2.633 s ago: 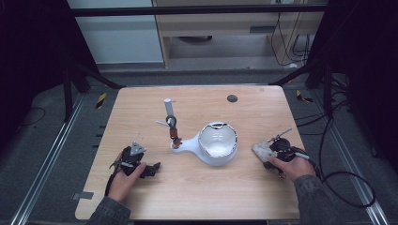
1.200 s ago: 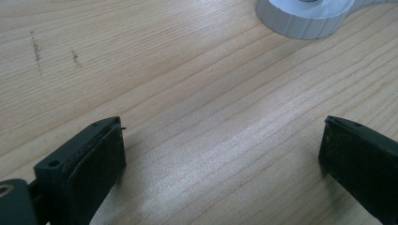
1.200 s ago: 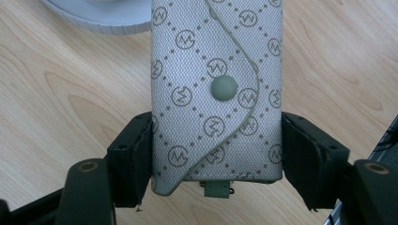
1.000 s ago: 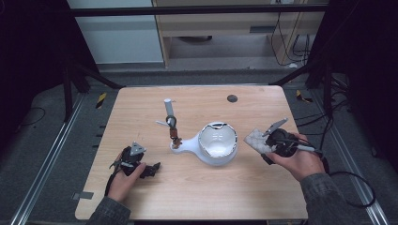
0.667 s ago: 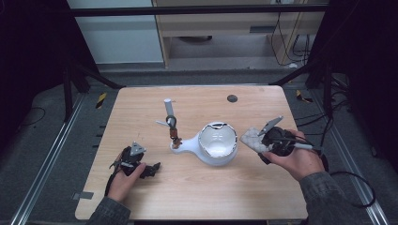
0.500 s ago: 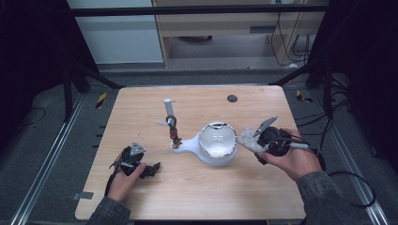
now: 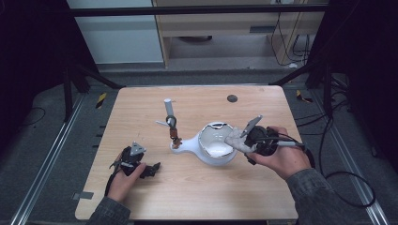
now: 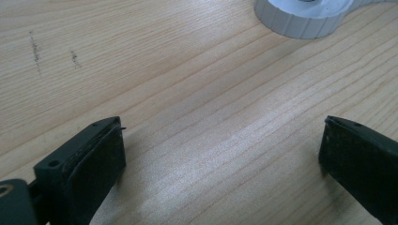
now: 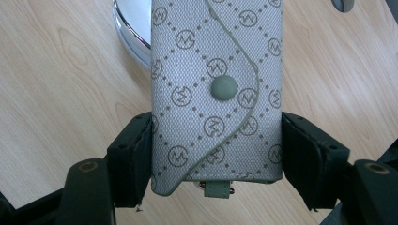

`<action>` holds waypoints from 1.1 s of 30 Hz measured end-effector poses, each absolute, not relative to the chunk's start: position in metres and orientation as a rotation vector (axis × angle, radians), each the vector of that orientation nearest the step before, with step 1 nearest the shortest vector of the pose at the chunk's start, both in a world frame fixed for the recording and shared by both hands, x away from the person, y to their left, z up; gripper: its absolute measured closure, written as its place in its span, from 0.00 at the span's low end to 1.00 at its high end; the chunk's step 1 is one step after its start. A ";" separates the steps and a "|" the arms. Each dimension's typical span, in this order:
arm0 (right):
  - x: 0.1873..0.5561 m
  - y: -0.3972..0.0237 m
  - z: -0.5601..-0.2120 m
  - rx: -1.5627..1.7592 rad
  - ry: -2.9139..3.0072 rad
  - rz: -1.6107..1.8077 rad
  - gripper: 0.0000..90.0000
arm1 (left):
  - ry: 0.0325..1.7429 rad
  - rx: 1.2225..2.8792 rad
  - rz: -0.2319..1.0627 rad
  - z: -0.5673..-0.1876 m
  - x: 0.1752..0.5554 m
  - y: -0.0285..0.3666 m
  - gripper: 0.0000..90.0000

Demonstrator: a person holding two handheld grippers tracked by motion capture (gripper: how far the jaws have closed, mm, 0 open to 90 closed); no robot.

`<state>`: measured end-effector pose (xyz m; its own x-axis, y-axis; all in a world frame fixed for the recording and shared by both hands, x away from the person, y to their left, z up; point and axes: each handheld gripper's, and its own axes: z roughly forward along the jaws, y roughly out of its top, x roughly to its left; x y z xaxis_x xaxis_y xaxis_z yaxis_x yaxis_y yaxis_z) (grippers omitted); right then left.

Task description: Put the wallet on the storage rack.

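My right gripper (image 7: 241, 139) is shut on a grey monogram pouch (image 7: 234, 139) with a snap button, held above the table at the right rim of a white bowl (image 7: 216, 144). The right gripper view shows the pouch (image 9: 216, 93) clamped by its two sides between the jaws of the right gripper (image 9: 218, 157), with the bowl's shiny rim (image 9: 133, 37) just beyond it. My left gripper (image 7: 151, 169) rests on the table at the front left. In the left gripper view the left gripper (image 8: 220, 154) stands open over bare wood.
The bowl sits on a white base with a neck (image 7: 185, 146) running left to a small upright post with a clip (image 7: 171, 124). Its ribbed white edge (image 8: 305, 21) lies beyond my left gripper. A dark round disc (image 7: 232, 98) lies near the wooden table's (image 7: 197, 192) far edge.
My right gripper has lifted the pouch off the table and carried it left to the bowl's right rim. The left gripper has stayed where it was.
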<state>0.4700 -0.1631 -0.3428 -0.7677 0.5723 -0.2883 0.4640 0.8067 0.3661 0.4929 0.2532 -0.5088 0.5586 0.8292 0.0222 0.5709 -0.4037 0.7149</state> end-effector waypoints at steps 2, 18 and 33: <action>0.471 -0.159 -0.343 0.773 2.609 0.384 0.35 | 1.119 2.125 0.498 -0.509 0.493 0.253 0.00; 0.478 -0.128 -0.351 0.704 2.664 0.358 0.35 | 1.117 2.128 0.501 -0.509 0.493 0.253 0.00; 0.497 -0.111 -0.367 0.711 2.714 0.280 0.35 | 1.116 2.129 0.500 -0.509 0.493 0.253 0.00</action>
<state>0.4971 -0.1113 -0.3669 -0.8249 0.5043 -0.2555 0.4415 0.8569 0.2659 0.4931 0.2532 -0.5088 0.5598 0.8282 0.0251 0.5701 -0.4070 0.7137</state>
